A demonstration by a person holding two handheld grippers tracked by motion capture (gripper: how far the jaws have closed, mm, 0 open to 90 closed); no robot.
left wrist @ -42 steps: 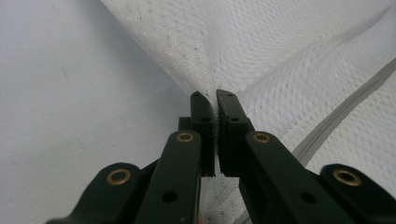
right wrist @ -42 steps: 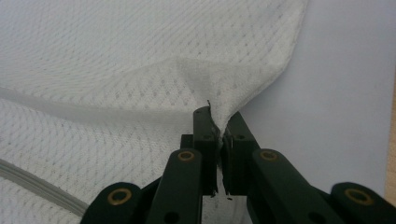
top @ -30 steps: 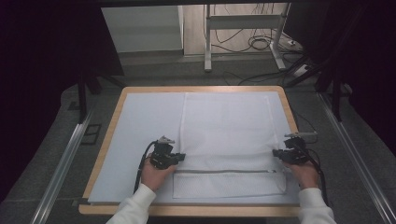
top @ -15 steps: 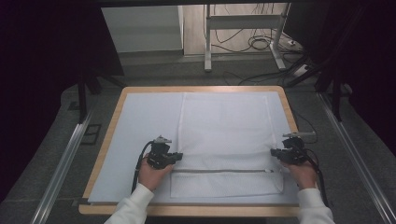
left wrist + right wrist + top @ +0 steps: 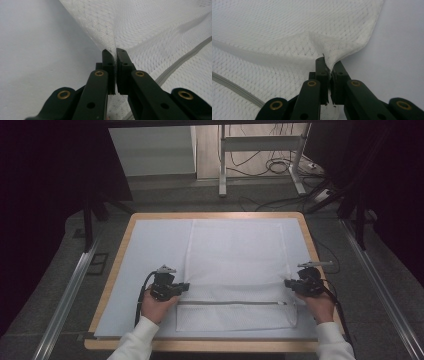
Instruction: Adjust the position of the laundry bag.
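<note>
The left claw [image 5: 115, 53] is pressed together on a pinch of white mesh, the fabric drawn up into a small ridge that runs away from its two black jaws. The right claw [image 5: 329, 65] is likewise clamped on mesh, a little peak of cloth gathered just above its tips. In the high view the left claw [image 5: 184, 287] sits at the left edge of the mesh laundry bag [image 5: 237, 265] and the right claw [image 5: 289, 284] at its right edge, both a short way above the grey zipper [image 5: 230, 303] that crosses the bag near the person's side.

The bag lies flat and spread on the pale mat [image 5: 150, 250] that covers the wooden worktop [image 5: 112, 270], roughly centred and a little to the right, its far edge close to the far border of the mat. Its sides look straight and no fold shows in it; the zipper appears closed along its length, though its slider end is too small to judge.

As a judgement: the grasp is made on both sides, so the work of taking hold is done. What seems left is the move itself, most likely lifting the two pinched edges together and carrying the near part over to fold the bag, or pulling it taut to smooth it. No fold has begun, so the job stands at an early stage.
</note>
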